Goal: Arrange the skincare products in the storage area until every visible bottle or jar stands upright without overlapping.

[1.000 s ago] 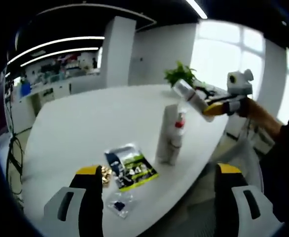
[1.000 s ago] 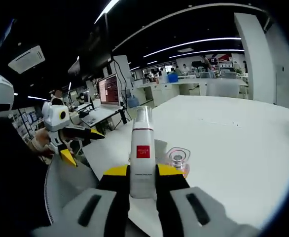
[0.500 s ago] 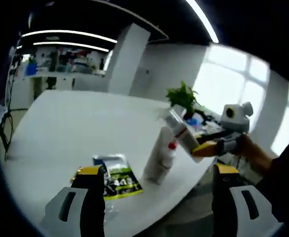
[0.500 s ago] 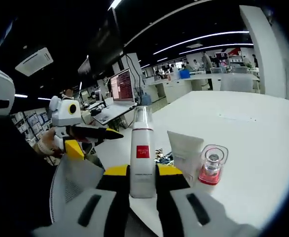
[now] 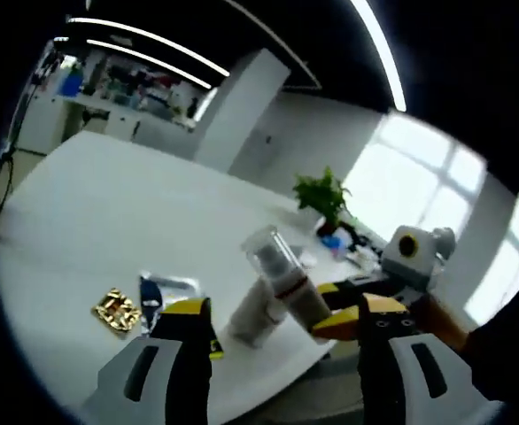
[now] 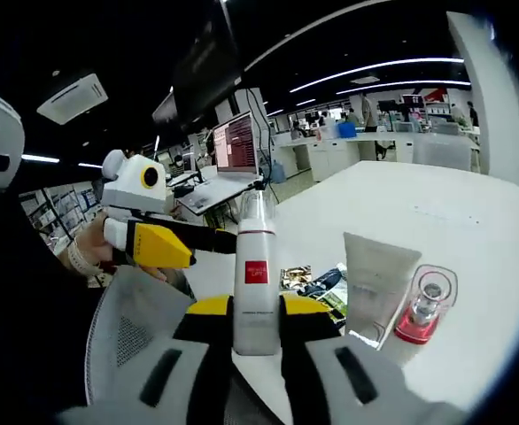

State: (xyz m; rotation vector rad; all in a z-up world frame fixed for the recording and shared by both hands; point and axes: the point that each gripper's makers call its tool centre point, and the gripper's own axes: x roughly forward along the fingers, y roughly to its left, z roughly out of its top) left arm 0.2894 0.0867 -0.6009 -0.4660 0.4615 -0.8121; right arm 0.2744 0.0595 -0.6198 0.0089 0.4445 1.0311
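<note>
My right gripper (image 6: 257, 312) is shut on a white bottle (image 6: 257, 266) with a red label and a clear cap, held upright off the table's near edge. In the left gripper view that bottle (image 5: 282, 273) leans in front of a white tube (image 5: 249, 317) standing on its cap, with the right gripper (image 5: 355, 315) coming in from the right. The tube (image 6: 375, 282) stands beside a clear bottle with a red base (image 6: 422, 310). My left gripper (image 5: 282, 350) is open and holds nothing; it appears again as the left gripper (image 6: 158, 241) beside the held bottle.
A white table (image 5: 73, 221) carries a gold packet (image 5: 116, 308) and printed sachets (image 6: 320, 289) near the tube. A potted plant (image 5: 322, 191) stands at the far side. A grey mesh chair (image 6: 131, 328) sits below the table edge; desks with a monitor (image 6: 237, 142) lie beyond.
The held bottle has drawn close in front of the tube in the left gripper view. In the right gripper view the left gripper, tube and red-based bottle look closer. Both cameras shifted.
</note>
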